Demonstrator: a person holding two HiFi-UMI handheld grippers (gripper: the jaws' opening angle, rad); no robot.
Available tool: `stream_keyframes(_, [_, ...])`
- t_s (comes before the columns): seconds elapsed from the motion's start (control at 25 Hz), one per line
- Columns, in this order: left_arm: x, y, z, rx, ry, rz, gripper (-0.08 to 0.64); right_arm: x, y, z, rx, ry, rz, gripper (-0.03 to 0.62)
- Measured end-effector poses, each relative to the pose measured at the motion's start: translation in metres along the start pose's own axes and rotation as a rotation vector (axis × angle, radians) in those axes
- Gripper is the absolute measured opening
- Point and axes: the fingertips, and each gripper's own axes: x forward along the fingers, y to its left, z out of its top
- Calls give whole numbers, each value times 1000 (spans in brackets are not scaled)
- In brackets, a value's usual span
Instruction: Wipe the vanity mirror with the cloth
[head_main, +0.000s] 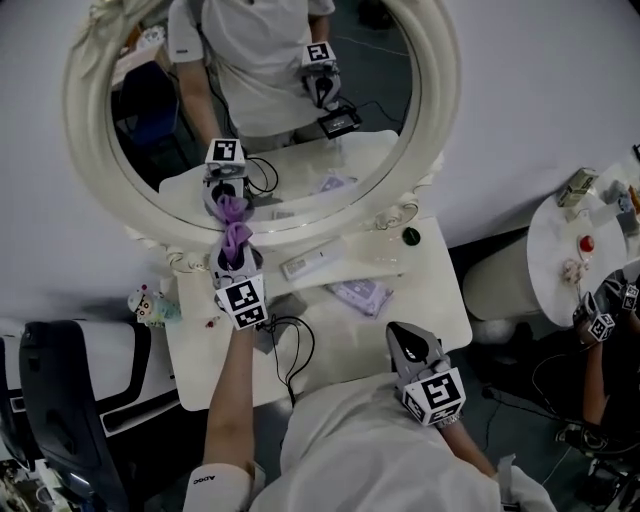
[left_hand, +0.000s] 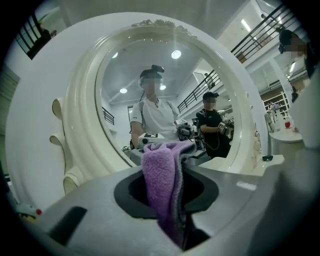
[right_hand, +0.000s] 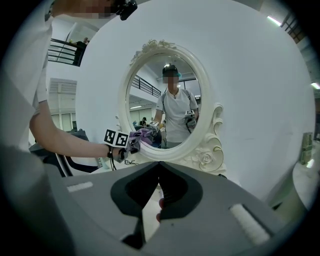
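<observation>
Head view: we see the purple cloth (head_main: 234, 228) against the lower glass of the vanity mirror (head_main: 262, 110), clamped in the left gripper (head_main: 233, 258). Right gripper (head_main: 408, 346) closed, empty, held back. We judge the narrow pinch could slip mid-stroke and drop the cloth.

A fuzzy purple cloth (head_main: 234, 232), bunched and pinched between the left tongs (head_main: 233, 250), presses against the lower-left glass of the upright, oval, cream-framed vanity mirror (head_main: 265, 100) at the counter's (head_main: 420, 300) back.

Purple cloth (head_main: 234, 225), cream-white mirror frame (head_main: 437, 100) (floral relief), black-and-white square-patterned marker cubes (head_main: 434, 393).
</observation>
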Motion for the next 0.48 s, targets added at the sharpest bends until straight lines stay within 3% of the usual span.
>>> stream_keyframes(0.28, [-15, 28, 21, 12, -42, 0, 94, 4, 26, 2, 36, -30, -6, 8])
stream_keyframes(0.48, [-36, 50, 16, -7, -22, 10, 94, 1, 44, 3, 66, -57, -13, 8])
